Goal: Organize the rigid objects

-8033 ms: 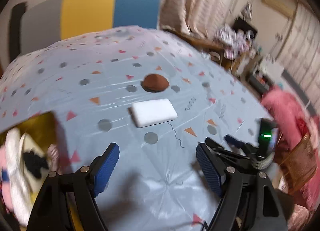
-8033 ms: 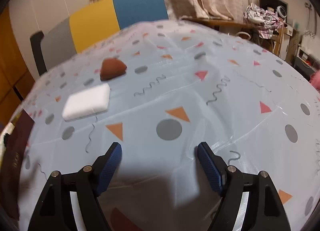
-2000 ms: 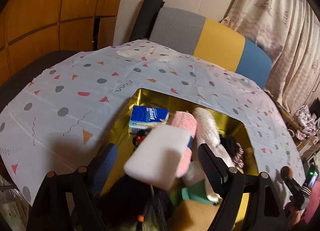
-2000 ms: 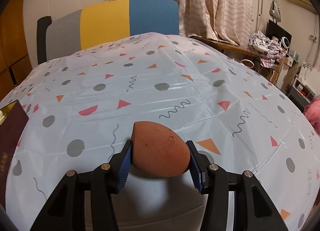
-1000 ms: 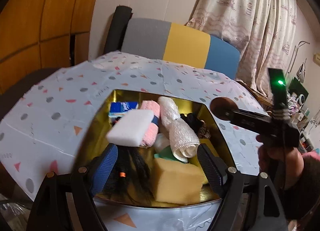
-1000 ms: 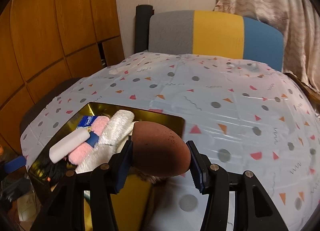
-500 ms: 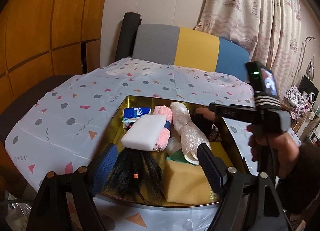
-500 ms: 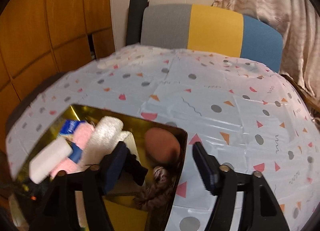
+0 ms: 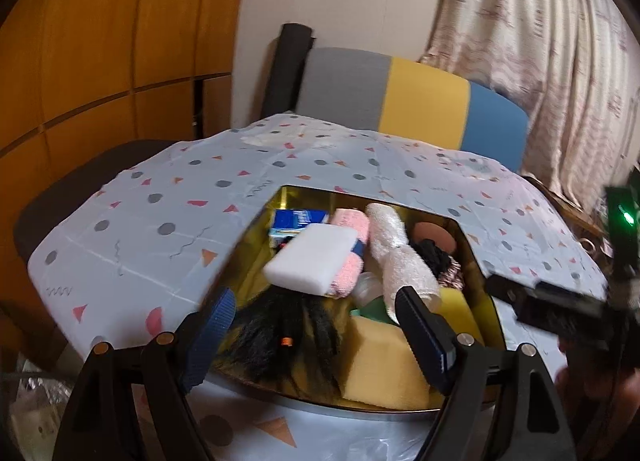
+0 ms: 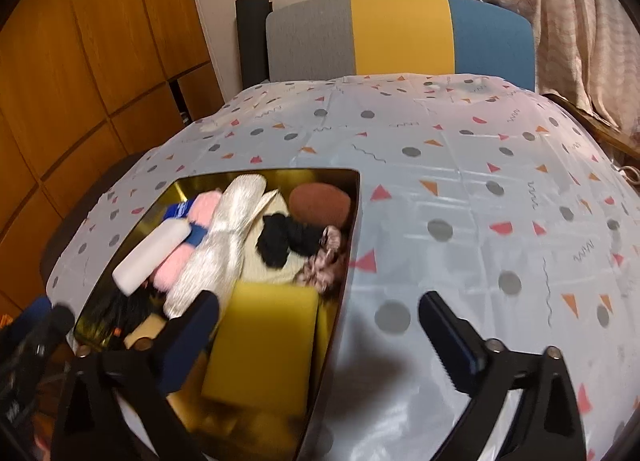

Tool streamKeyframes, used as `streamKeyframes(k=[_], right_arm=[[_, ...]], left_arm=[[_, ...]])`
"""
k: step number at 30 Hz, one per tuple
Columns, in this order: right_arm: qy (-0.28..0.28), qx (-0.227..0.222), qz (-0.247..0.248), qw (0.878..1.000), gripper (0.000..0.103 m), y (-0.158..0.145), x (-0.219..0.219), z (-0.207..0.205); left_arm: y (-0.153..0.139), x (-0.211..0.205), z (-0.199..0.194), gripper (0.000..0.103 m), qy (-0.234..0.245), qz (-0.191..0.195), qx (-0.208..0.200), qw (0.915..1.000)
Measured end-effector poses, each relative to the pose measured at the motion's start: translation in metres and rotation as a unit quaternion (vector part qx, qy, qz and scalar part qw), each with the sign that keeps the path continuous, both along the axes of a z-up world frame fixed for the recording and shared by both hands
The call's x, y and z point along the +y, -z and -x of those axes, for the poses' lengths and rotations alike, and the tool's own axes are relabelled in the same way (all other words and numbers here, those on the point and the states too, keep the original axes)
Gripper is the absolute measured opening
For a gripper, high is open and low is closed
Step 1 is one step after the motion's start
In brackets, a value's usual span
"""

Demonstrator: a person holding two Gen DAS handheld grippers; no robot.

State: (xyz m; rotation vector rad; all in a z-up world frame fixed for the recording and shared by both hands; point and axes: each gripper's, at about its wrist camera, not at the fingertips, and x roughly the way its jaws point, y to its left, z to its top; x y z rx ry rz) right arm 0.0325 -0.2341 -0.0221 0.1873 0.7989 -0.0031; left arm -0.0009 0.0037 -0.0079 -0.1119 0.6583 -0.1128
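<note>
A gold tin (image 9: 256,229) (image 10: 352,197) sits on the patterned tablecloth, full of objects. The brown egg-shaped sponge (image 10: 319,201) (image 9: 434,233) lies in its far right corner. A white sponge block (image 9: 312,257) (image 10: 150,255) rests on a pink roll (image 9: 350,245). My left gripper (image 9: 316,337) hangs open over the tin's near side with nothing between its fingers. My right gripper (image 10: 320,341) is still opening, empty, over the tin's right rim and the tablecloth. In the left wrist view its body (image 9: 560,301) shows at the right edge.
The tin also holds a yellow sponge (image 10: 264,345), a white towel roll (image 9: 400,261), black hair ties (image 10: 288,239), black hair (image 9: 280,337) and a blue tissue pack (image 9: 298,219). A grey, yellow and blue chair back (image 10: 400,37) stands behind the table. Wooden panels (image 9: 100,61) line the left.
My right gripper opened and let the brown sponge drop into the tin's far right corner, then drew back toward the right. The left gripper stayed open over the tin.
</note>
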Motion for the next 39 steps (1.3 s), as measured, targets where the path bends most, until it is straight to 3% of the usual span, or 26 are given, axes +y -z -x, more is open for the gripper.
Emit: streamKeyframes(k=[4, 12, 17, 25, 33, 39], right_arm=[[-0.003, 0.005, 0.011, 1.0, 0.103, -0.003, 0.014, 0.015], [-0.01, 0.01, 0.033, 0.999, 0.103, -0.017, 0.048, 0.029], [0.009, 0.018, 0.052, 0.998, 0.103, -0.027, 0.06, 0.034], [0.046, 0.057, 0.069, 0.995, 0.103, -0.031, 0.065, 0.037], [0.05, 0.055, 0.078, 0.994, 0.103, -0.031, 0.071, 0.042], [0.057, 0.048, 0.079, 0.994, 0.103, -0.032, 0.07, 0.042]], left_arm=[[-0.004, 0.003, 0.0, 0.083, -0.019, -0.014, 0.008, 0.9997], [-0.026, 0.004, 0.011, 0.083, -0.047, -0.086, -0.015, 0.9951], [-0.029, 0.003, 0.012, 0.083, -0.045, -0.105, 0.004, 0.9934], [-0.029, 0.007, 0.009, 0.083, -0.044, -0.099, 0.032, 0.9936], [-0.028, 0.013, 0.004, 0.083, -0.04, -0.075, 0.058, 0.9947], [-0.028, 0.012, 0.004, 0.083, -0.038, -0.078, 0.058, 0.9945]])
